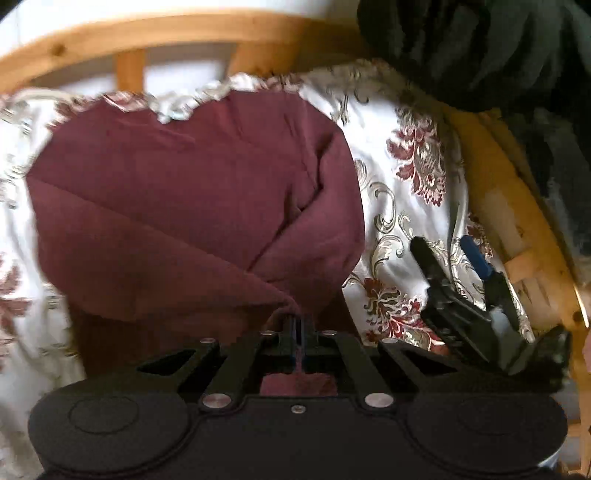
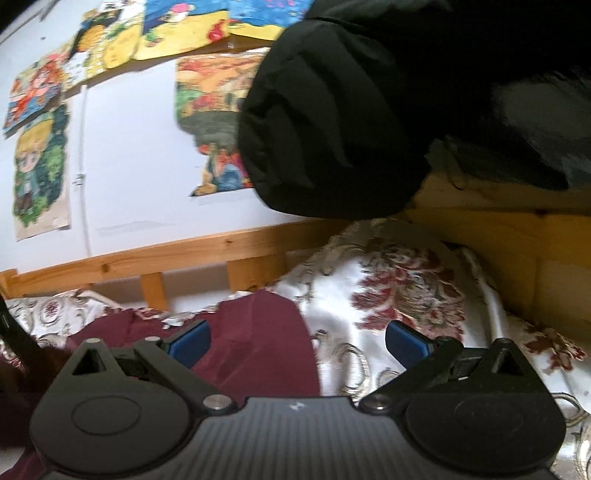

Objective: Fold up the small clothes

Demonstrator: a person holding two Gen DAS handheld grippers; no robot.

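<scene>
A maroon garment (image 1: 192, 206) lies partly folded on a floral bedspread (image 1: 406, 177). My left gripper (image 1: 300, 325) is shut on the garment's near edge, with cloth pinched between the jaws. My right gripper (image 1: 448, 254) shows at the right of the left wrist view, open and empty, to the right of the garment. In the right wrist view my right gripper (image 2: 297, 343) is open, its blue pads (image 2: 190, 343) wide apart, above the garment's right edge (image 2: 258, 343) and the bedspread (image 2: 369, 314).
A wooden bed frame (image 1: 177, 29) runs along the far side and the right side (image 1: 491, 184). A bulky black garment (image 2: 332, 122) hangs over the right corner. Colourful pictures (image 2: 40, 166) are on the white wall behind.
</scene>
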